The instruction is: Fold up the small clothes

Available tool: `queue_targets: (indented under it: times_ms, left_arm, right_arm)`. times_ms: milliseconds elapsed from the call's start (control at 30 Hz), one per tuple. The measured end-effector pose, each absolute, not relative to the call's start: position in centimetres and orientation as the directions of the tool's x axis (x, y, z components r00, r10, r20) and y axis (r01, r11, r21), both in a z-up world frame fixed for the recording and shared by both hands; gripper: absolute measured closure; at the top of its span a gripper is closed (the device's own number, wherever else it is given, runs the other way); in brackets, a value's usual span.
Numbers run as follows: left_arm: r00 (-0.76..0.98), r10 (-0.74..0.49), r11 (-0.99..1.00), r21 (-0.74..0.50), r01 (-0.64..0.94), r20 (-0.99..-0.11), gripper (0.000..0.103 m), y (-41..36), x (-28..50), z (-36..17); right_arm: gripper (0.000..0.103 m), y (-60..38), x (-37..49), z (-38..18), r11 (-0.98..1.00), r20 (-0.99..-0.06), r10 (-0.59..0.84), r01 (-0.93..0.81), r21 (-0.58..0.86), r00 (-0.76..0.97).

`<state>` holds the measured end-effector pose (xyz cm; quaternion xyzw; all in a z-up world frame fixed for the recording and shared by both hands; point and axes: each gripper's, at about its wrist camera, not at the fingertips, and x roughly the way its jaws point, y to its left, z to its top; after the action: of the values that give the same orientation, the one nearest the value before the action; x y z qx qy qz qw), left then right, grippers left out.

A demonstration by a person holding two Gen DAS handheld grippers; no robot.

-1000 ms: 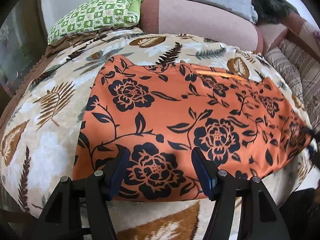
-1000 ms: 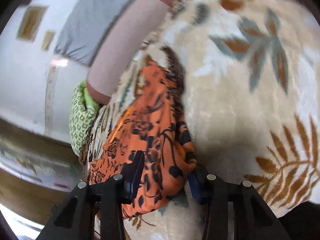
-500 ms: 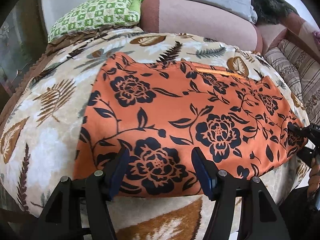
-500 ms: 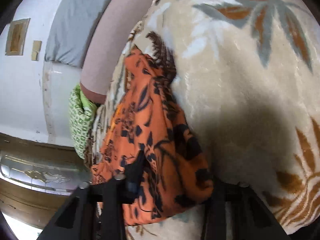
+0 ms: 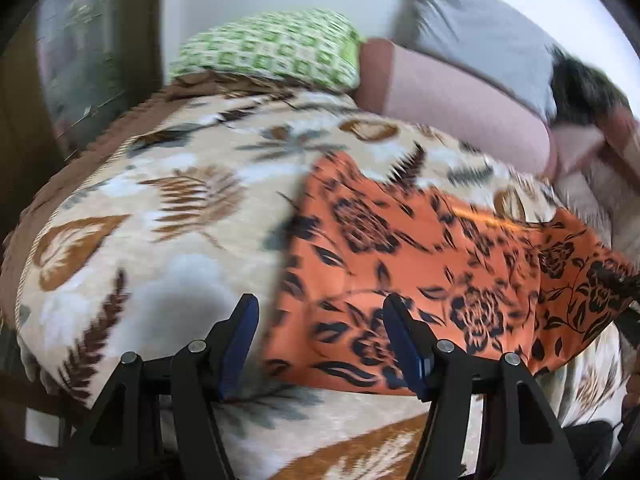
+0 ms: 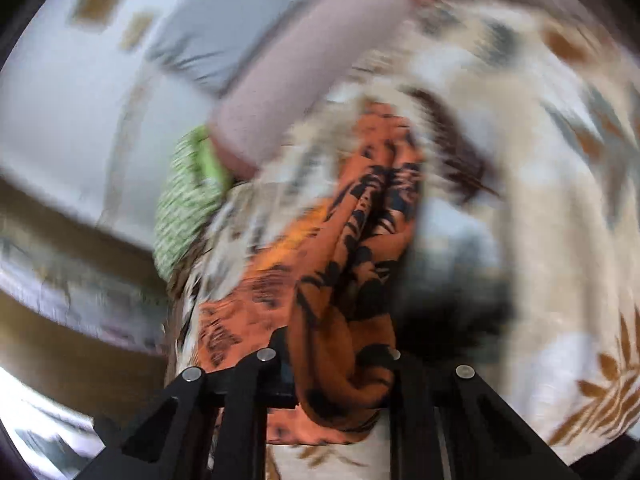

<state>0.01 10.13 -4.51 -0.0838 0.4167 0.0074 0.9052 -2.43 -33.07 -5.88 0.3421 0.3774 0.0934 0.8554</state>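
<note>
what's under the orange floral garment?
The orange floral garment lies on a leaf-print blanket, which shows all around it. Whatever sits directly beneath the cloth is covered.

Leaf-print blanket (image 5: 168,216), green checked pillow (image 5: 272,46) (blurred), pink bolster (image 5: 460,104), grey cushion (image 5: 480,36)

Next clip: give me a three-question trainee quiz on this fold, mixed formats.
1. True or false: the left gripper is clamped on the orange floral garment.
2. Which gripper has the garment bunched between its fingers?
3. Multiple choice: the garment lies on a) a bare wooden table b) a leaf-print blanket c) a tiled floor.

Key: 1 false, its fingers are apart with nothing pinched; 2 the right gripper, which is closing; 3 b.
</note>
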Motion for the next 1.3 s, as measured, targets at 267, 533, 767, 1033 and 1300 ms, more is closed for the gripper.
queue_targets:
  times_ms: [267, 533, 767, 1033, 1300]
  left_arm:
    - [0.690, 0.028, 0.955, -0.184, -0.232, -0.723, 0.038, 17.7, -2.1, -3.5]
    - [0.669, 0.056, 0.948, -0.172, -0.270, -0.741, 0.038, 20.8, -2.9, -4.7]
    - [0.674, 0.045, 0.946, -0.186, -0.267, -0.737, 0.038, 21.0, -2.9, -4.7]
    - [0.680, 0.029, 0.961, -0.167, -0.220, -0.732, 0.038, 19.3, -2.4, -3.3]
    - [0.695, -0.141, 0.983, -0.180, 0.017, -0.705, 0.038, 11.9, -1.2, -1.6]
  right_arm:
    - [0.084, -11.7, 1.3, -4.7, 0.850, -0.647, 0.516, -0.243, 0.467, 0.561]
    - [0.083, -3.3, 3.2, -13.2, 0.835, -0.751, 0.549, -0.254, 0.488, 0.367]
    - [0.082, -2.9, 2.8, -10.0, 0.832, -0.717, 0.555, -0.277, 0.481, 0.422]
    - [0.030, -3.1, 2.3, -13.0, 0.673, -0.591, 0.738, -0.284, 0.683, 0.326]
    - [0.030, -14.0, 0.1, -12.7, 0.547, -0.451, 0.788, -0.138, 0.826, 0.420]
